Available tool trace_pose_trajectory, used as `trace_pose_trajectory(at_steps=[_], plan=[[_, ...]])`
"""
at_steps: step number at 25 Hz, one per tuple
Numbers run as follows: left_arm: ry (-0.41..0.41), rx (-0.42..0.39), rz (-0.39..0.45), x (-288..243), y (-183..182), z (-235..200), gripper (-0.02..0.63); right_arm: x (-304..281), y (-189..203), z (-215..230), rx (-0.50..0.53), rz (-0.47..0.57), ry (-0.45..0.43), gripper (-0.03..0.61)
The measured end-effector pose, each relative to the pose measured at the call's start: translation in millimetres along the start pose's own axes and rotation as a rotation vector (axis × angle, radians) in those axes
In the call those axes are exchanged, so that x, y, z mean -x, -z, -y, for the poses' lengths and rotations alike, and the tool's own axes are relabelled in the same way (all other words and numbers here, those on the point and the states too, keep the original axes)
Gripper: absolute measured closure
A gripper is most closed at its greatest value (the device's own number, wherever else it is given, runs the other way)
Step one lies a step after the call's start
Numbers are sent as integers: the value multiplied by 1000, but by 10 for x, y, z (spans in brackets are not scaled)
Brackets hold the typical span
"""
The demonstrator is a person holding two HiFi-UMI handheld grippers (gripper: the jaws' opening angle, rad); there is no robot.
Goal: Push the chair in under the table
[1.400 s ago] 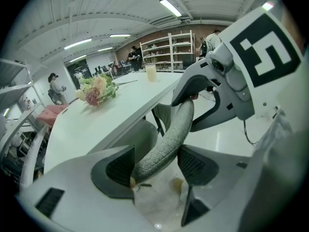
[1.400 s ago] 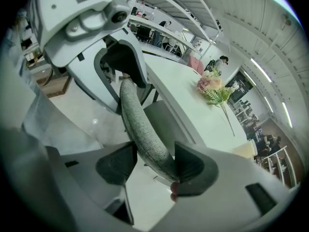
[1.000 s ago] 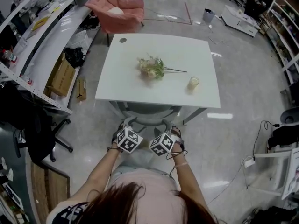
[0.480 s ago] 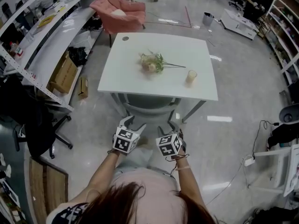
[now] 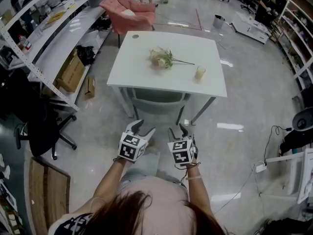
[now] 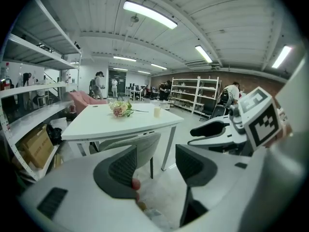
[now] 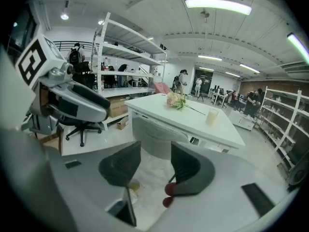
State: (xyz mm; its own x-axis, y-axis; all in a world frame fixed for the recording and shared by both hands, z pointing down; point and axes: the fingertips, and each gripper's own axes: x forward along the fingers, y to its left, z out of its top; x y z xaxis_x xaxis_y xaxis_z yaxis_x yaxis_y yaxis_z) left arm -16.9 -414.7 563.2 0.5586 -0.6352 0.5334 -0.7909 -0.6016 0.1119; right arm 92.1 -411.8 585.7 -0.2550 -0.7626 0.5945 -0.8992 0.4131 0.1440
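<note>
The grey chair point(image 5: 159, 103) stands tucked under the white table point(image 5: 146, 80), with only its curved backrest showing at the near edge. Both grippers hang over the floor on my side of the chair, apart from it. My left gripper point(image 5: 142, 129) is open and its jaws have just been closing a little with nothing between them. My right gripper point(image 5: 178, 130) is open too, its jaws also closing on nothing. In the left gripper view the backrest point(image 6: 140, 146) lies beyond the gripper point(image 6: 157, 164). The right gripper view shows the chair point(image 7: 154, 134) ahead of its gripper point(image 7: 154, 162).
On the table lie a bunch of flowers point(image 5: 164, 58) and a small cream candle point(image 5: 199, 73). A long shelf unit point(image 5: 44, 38) with a cardboard box point(image 5: 71, 72) runs along the left. A black office chair point(image 5: 34, 126) stands near left, a pink armchair point(image 5: 129, 11) behind the table.
Both grippers have let go of the chair's backrest and drawn back toward me and upward. Their jaws have narrowed slightly.
</note>
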Motion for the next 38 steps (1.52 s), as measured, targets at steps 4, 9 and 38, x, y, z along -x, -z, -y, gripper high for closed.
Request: trace_pose_trajectory(at_steps=[4,9,38], plan=[[-2,34,42,254,-7,156,371,226,60,-47,-36,28,12,378],[-6,76,100,557,-41,260,418,547,2,-95,-80,105,29,409],[-104,181,170,1476,-17,426,598,1791,-576,-271,-173,404,83,554]])
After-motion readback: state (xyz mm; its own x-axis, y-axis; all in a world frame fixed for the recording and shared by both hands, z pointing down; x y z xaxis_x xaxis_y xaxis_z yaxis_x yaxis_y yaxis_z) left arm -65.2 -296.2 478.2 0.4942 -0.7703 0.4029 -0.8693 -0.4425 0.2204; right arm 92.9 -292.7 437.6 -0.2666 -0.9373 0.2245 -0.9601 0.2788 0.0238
